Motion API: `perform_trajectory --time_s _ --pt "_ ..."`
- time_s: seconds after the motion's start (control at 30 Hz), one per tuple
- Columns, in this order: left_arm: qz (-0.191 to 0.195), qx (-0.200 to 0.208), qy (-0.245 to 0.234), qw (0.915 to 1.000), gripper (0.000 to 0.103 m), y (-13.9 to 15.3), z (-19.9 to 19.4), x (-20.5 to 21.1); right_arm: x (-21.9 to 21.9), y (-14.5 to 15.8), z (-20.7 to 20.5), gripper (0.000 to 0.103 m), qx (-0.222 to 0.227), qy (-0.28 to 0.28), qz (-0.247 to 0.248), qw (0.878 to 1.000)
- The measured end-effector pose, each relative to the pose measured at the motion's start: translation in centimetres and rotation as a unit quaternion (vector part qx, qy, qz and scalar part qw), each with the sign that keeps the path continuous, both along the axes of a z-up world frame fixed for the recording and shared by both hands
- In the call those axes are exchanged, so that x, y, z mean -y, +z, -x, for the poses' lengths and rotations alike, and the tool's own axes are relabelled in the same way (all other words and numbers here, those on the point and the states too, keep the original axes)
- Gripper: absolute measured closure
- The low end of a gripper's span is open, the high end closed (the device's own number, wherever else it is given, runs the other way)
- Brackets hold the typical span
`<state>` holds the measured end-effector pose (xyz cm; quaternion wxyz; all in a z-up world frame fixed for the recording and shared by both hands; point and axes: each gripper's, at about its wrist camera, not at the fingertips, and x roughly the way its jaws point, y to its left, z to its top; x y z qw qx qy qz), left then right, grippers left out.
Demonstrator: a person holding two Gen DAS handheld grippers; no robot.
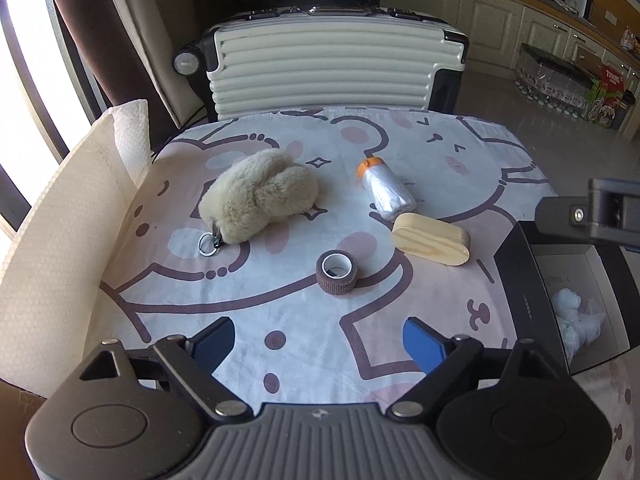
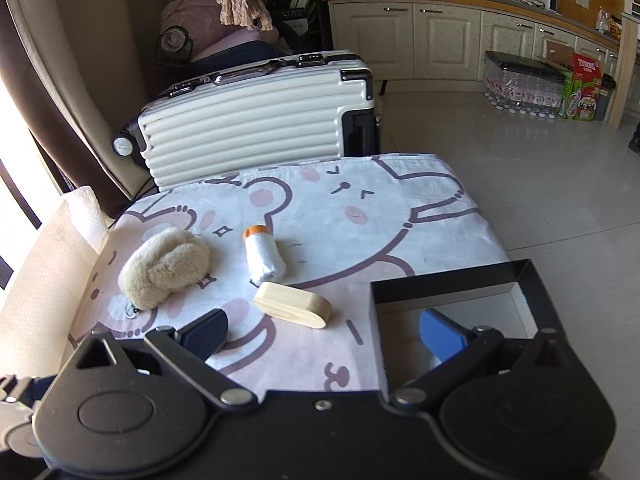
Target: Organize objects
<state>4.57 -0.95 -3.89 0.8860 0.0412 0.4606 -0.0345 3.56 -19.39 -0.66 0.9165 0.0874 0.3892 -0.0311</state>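
Left wrist view
Left gripper (image 1: 318,344): held low over the near edge of the table, fingers spread wide with nothing between the blue pads (image 1: 420,342).
Table cloth (image 1: 280,304): white and pink, printed with cartoon bears; all loose items are laid on it.
Plush keychain (image 1: 260,196): a cream furry bundle at the left of the cloth, with its metal ring (image 1: 208,244) lying at the near end.
Tape roll (image 1: 337,272): brown, set on its flat end near the middle, nearest of the items to the pads.
Wooden block (image 1: 432,240): a pale rounded oblong laid flat, right of the tape roll and apart from it.
Bottle (image 1: 384,188): orange-capped, wrapped in clear plastic, laid on its side just behind the wooden block; contact cannot be judged.
Black box (image 1: 520,280): seen at the right edge of the table, with white fluffy balls (image 1: 572,316) inside.
Right gripper (image 1: 600,212): only part of the body is seen, above the box; its fingers are not shown here.
Paper towel (image 1: 56,240): a sheet raised along the left side.
Suitcase (image 1: 328,68): cream and ribbed, laid on its side behind the table.

Right wrist view
Right gripper (image 2: 322,334): fingers spread wide, nothing held; the left pad is over the cloth, the right pad (image 2: 440,334) over the box interior.
Black box (image 2: 448,286): open-topped, at the right near corner.
Wooden block (image 2: 294,306): between the pads and the bottle (image 2: 264,256).
Plush keychain (image 2: 166,266): at the left.
Suitcase (image 2: 256,120): beyond the table.
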Motion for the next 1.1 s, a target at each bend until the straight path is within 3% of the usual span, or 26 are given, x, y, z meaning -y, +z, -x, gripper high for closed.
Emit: perform_trajectory --time_s 0.4,0.9,0.97,1.03,1.1 --pt "0.016 -0.020 -0.008 0.9996 0.033 -2.3 -3.0 -1.5 -1.1 -1.8 -3.5 0.000 -0.005 0.011 -0.055 0.998" --pt "0.016 -0.047 -0.015 0.9987 0.036 -6.0 -6.9 -1.4 -1.2 -5.5 -8.4 0.002 -0.020 0.006 -0.099 0.995" --pt "0.020 -0.051 -0.010 0.9984 0.036 -6.3 -7.3 -1.6 -1.1 -5.9 -8.9 0.009 -0.019 0.005 -0.101 0.995" --pt "0.031 -0.056 -0.002 0.9980 0.036 -6.6 -7.7 -1.9 -0.9 -6.5 -9.5 0.044 -0.026 0.001 -0.103 0.994" --pt "0.044 -0.060 0.007 0.9972 0.036 -6.9 -8.0 -2.2 -0.7 -7.2 -10.1 0.059 -0.037 -0.005 -0.098 0.995"
